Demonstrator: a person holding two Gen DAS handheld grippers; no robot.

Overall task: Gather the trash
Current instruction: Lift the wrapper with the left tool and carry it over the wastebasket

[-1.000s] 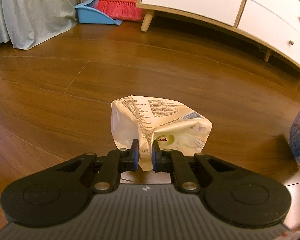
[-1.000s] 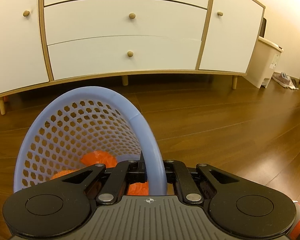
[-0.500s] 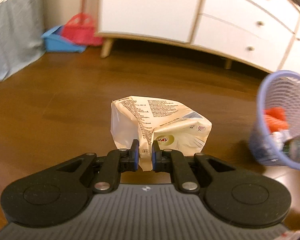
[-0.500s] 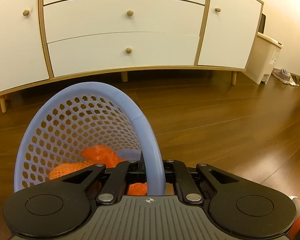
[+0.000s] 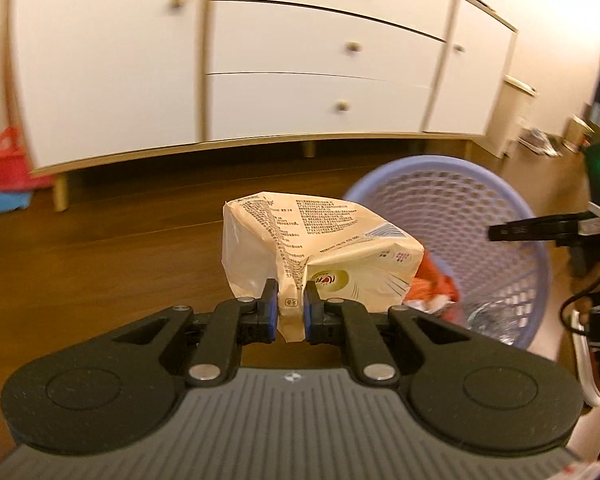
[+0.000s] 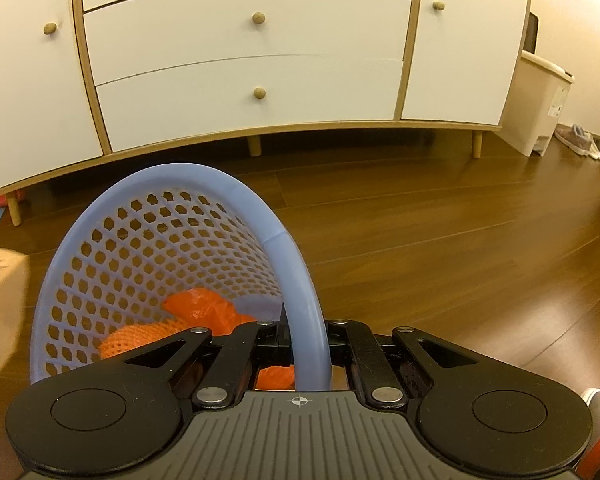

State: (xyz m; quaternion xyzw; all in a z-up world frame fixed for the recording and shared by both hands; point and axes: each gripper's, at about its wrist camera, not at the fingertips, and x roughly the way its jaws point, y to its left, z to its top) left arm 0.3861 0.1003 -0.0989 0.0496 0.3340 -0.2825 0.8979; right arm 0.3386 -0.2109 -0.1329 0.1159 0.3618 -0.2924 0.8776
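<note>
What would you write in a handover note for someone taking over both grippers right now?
Left gripper: shut on the crumpled cream wrapper, held in the air beside the basket.
Right gripper: shut on the rim of the lilac basket, tilted.
Done: orange trash and a clear plastic piece already inside.
Left: bring the wrapper over the basket opening and release.

A long white sideboard [image 6: 244, 64] with wood trim and round wooden knobs stands on short wooden legs over a dark wood floor [image 6: 440, 240]. To its right sits a cream lidded bin [image 6: 540, 108], and past that a pair of grey shoes [image 6: 580, 140] lies on the floor. At the sideboard's left end, blurred, a red brush [image 5: 8, 160] rests in a blue dustpan [image 5: 0, 200].
</note>
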